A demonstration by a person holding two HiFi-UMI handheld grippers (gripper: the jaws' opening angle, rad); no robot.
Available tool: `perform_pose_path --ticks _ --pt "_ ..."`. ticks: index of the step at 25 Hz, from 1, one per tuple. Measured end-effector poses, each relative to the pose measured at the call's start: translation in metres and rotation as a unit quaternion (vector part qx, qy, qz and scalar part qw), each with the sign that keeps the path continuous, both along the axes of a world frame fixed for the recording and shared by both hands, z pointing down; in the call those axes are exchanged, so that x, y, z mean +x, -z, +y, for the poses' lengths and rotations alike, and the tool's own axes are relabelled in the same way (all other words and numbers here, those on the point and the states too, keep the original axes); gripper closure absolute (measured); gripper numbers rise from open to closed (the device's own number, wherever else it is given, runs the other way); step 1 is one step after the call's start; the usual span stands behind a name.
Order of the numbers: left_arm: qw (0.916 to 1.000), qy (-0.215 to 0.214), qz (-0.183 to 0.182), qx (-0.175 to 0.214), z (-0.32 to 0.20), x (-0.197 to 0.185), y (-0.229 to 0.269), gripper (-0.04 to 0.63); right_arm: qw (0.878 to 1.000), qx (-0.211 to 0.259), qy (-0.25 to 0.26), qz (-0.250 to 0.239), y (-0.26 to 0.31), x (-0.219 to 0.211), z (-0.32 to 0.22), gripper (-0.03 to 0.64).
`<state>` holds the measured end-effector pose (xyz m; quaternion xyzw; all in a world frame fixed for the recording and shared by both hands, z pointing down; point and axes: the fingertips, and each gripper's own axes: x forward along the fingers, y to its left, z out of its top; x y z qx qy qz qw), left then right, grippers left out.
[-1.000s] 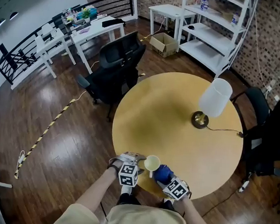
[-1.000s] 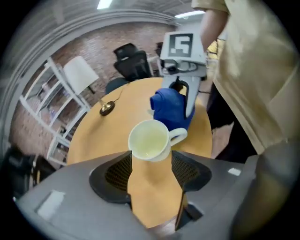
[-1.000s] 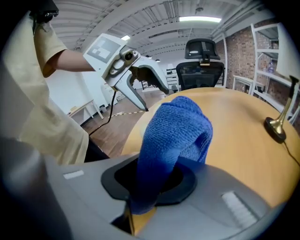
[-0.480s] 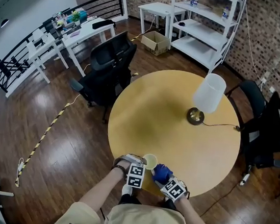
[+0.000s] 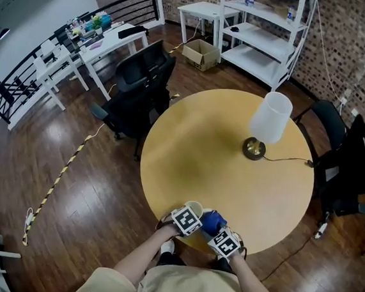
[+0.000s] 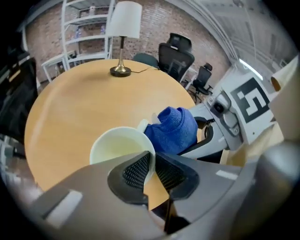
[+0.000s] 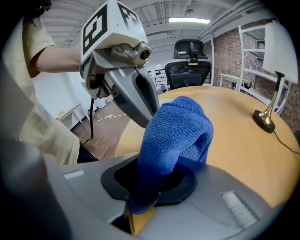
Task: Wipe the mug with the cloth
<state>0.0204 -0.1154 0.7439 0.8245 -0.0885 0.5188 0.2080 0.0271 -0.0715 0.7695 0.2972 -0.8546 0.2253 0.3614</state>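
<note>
1. Lowest in the left gripper view, the left gripper (image 6: 151, 171) has just been closing its jaws. They now pinch the near wall of the mug (image 6: 123, 147), one jaw inside the rim and the other outside.
2. Just above those jaws the mug stands roughly upright, its open mouth facing up. Its handle (image 6: 142, 124) sticks out at the mug's upper right, toward the cloth (image 6: 173, 131).
3. The cloth, a bunched blue wad, sits right beside the handle. Whether they touch I cannot tell.
4. At the bottom of the right gripper view, the right gripper (image 7: 154, 182) is clamped on the cloth's lower end. From there the cloth rises as a folded hump to mid-frame, with the left gripper behind it at upper left.
5. In the head view, both grippers meet at lower centre over the near edge of the table (image 5: 195, 150), with the mug to the left of the cloth.
6. Farther up, a lamp (image 5: 266, 124) stands on the table's upper right. A chair (image 5: 140, 83) sits off the table's upper left edge.
</note>
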Motion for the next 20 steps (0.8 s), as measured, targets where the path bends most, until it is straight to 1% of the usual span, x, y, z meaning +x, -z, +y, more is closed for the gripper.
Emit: perform_pose_path --ticks 2,3,4,5,6,8,9,10,11,12,13,14,15,16,17,18,19,20 --pt "0.9992 0.021 0.016 -0.029 0.007 0.003 0.001 0.560 1.000 0.001 -0.006 -0.003 0.003 0.000 -0.004 0.545" --pt "0.9992 0.021 0.015 -0.031 0.010 0.002 0.000 0.558 1.000 0.002 -0.009 -0.004 0.006 0.000 -0.005 0.545" --pt "0.9996 0.016 0.013 -0.022 0.011 -0.001 0.001 0.560 1.000 0.003 -0.013 -0.005 0.008 0.002 -0.008 0.545" --pt "0.9998 0.009 0.015 -0.005 0.009 -0.002 0.003 0.565 1.000 0.005 -0.018 -0.006 0.010 0.005 -0.010 0.545" --pt "0.9997 0.002 0.021 0.014 0.006 -0.003 0.008 0.547 1.000 0.006 -0.022 -0.007 0.012 0.008 -0.013 0.545" --pt "0.9983 -0.017 0.031 0.045 0.000 -0.009 0.020 0.490 1.000 0.009 -0.028 -0.005 0.013 0.015 -0.018 0.545" --pt "0.9970 -0.036 0.033 0.060 -0.002 -0.013 0.026 0.461 1.000 0.009 -0.030 -0.003 0.013 0.018 -0.020 0.545" --pt "0.9945 -0.063 0.031 0.078 -0.003 -0.016 0.031 0.436 0.999 0.008 -0.031 -0.001 0.013 0.020 -0.022 0.545" --pt "0.9901 -0.099 0.021 0.097 -0.004 -0.021 0.033 0.406 0.999 0.007 -0.031 0.001 0.013 0.021 -0.023 0.545" --pt "0.9829 -0.141 0.005 0.119 -0.005 -0.026 0.032 0.383 0.999 0.007 -0.031 0.001 0.013 0.021 -0.024 0.545" --pt "0.9723 -0.185 -0.015 0.142 -0.006 -0.031 0.028 0.377 1.000 0.006 -0.030 0.001 0.013 0.020 -0.026 0.545" --pt "0.9584 -0.230 -0.034 0.165 -0.006 -0.035 0.022 0.377 1.000 0.006 -0.029 0.001 0.013 0.019 -0.027 0.545" --pt "0.9423 -0.273 -0.050 0.187 -0.007 -0.038 0.016 0.382 1.000 0.006 -0.027 0.003 0.013 0.018 -0.029 0.545" --pt "0.9265 -0.311 -0.060 0.203 -0.006 -0.039 0.011 0.407 1.000 0.006 -0.026 0.006 0.012 0.017 -0.031 0.545" --pt "0.9141 -0.339 -0.064 0.212 -0.003 -0.039 0.006 0.429 1.000 0.006 -0.025 0.010 0.011 0.017 -0.032 0.545" --pt "0.9073 -0.356 -0.062 0.215 0.000 -0.039 0.003 0.453 1.000 0.006 -0.025 0.013 0.010 0.016 -0.034 0.545" --pt "0.9061 -0.361 -0.054 0.214 0.003 -0.037 0.002 0.479 1.000 0.007 -0.026 0.014 0.009 0.014 -0.036 0.545" --pt "0.9094 -0.357 -0.043 0.209 0.006 -0.034 0.002 0.502 1.000 0.007 -0.026 0.013 0.009 0.011 -0.039 0.545"
